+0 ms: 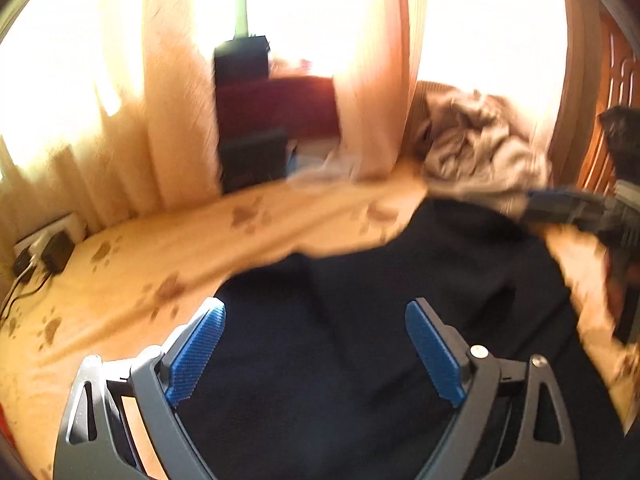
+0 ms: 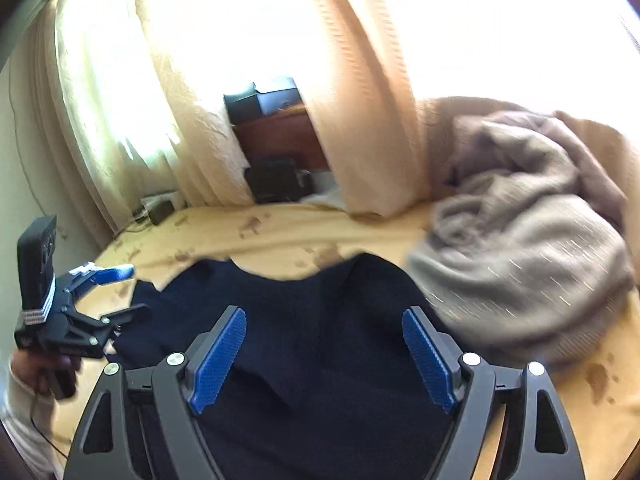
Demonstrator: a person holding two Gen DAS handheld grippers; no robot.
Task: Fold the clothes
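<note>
Over the dark garment (image 2: 320, 320), both tongs (image 1: 316, 344) (image 2: 324, 356) hover spread wide

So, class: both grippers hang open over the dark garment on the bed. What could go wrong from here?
1. The grey knit pile touches the dark garment; the right gripper could snag it.
2. The left gripper, closing deep, might pinch the paw-print bedsheet too.

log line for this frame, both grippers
phase: pre-grasp | left gripper: open, over dark garment | right gripper: open, over it | grey sweater: unfolded, right
</note>
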